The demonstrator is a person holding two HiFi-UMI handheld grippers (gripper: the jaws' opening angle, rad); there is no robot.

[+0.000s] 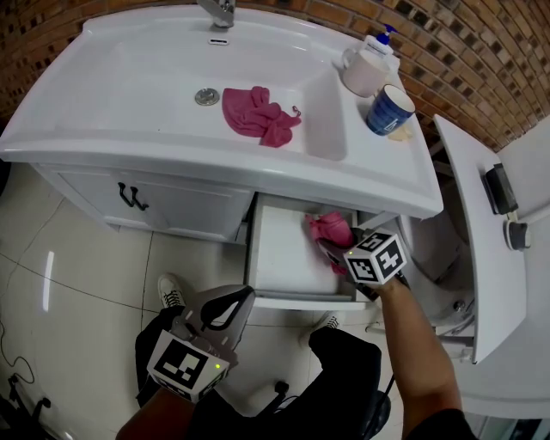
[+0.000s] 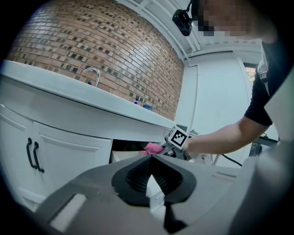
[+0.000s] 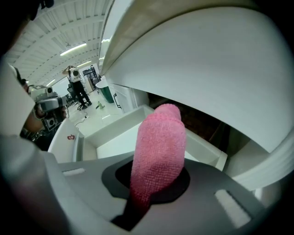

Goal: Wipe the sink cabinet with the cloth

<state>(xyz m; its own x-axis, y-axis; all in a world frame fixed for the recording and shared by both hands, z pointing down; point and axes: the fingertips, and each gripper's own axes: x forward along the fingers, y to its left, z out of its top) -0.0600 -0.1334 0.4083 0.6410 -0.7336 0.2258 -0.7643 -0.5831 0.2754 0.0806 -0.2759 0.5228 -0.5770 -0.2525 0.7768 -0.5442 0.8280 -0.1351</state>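
My right claw (image 3: 151, 186) is clenched on the fuzzy pink cloth (image 3: 158, 147), holding it over the open white drawer (image 1: 279, 253) of the white sink cabinet (image 1: 180, 204), just under the countertop edge. My left claw (image 2: 150, 160) hangs lower, in front of the cabinet, jaws together with nothing between them. A second crumpled pink cloth (image 1: 258, 114) lies in the basin.

The cloth (image 3: 158, 151) in my right tongs (image 3: 154, 181) is pink, nubbly terry. The tongs look like matt grey plastic. The counter (image 1: 103, 142) is glossy white, the tap (image 1: 219, 10) bright metal, the wall (image 1: 481, 60) rough brick, and the floor tiles (image 1: 77, 258) are shiny.
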